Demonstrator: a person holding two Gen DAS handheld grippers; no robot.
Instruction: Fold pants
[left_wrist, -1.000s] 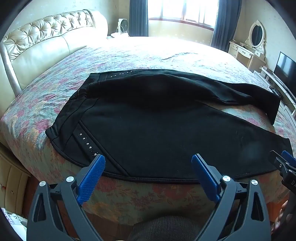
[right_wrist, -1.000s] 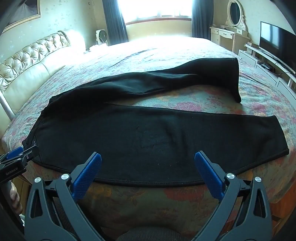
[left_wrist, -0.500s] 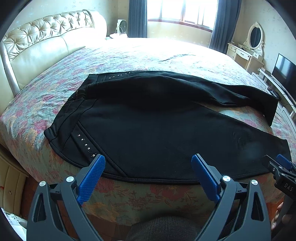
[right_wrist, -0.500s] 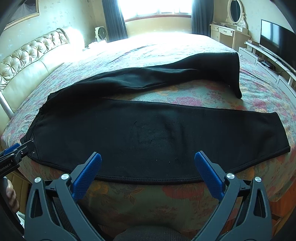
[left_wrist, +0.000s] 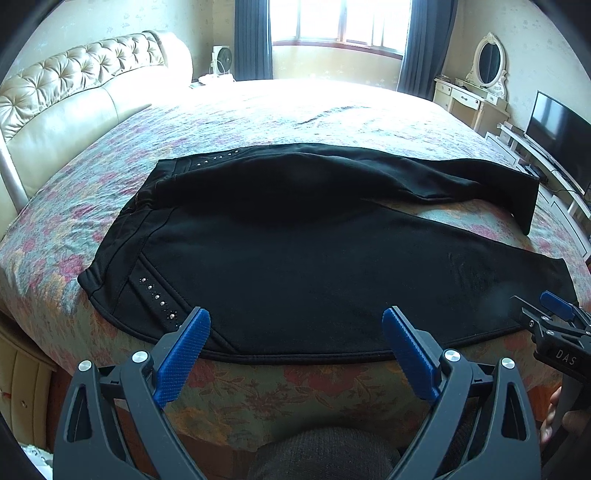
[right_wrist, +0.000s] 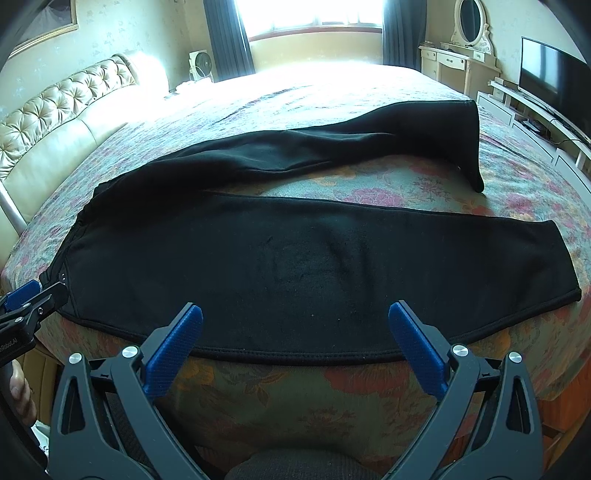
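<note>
The black fleece-like pants (left_wrist: 295, 266) lie spread flat near the front edge of the bed, waistband toward the left and both legs running to the right. The near leg (right_wrist: 369, 266) lies straight along the bed edge, its black-piped outer seam just above the drop of the mattress. The far leg (right_wrist: 332, 147) angles away from it, so a wedge of bedspread shows between the two, and its cuff bends back toward the near side. A row of small silver studs (left_wrist: 157, 297) runs diagonally across the near hip, and another row (left_wrist: 216, 158) dots the far edge of the waist.

The floral quilted bedspread (left_wrist: 258, 125) in reds and greens covers the whole bed, washed out by sunlight further back. The left gripper (left_wrist: 295, 328) hovers just off the bed edge at the hip end, its blue-padded fingers (left_wrist: 183, 347) spread wide with nothing between them. The right gripper (right_wrist: 295, 326) hangs by the middle of the near leg, its fingers (right_wrist: 417, 347) likewise released and apart from the cloth.

Beyond are a cream tufted leather headboard (left_wrist: 74, 85), a bright window with dark curtains (left_wrist: 341, 22), a white dressing table with an oval mirror (left_wrist: 487, 66) and a flat black television (left_wrist: 561, 129).
</note>
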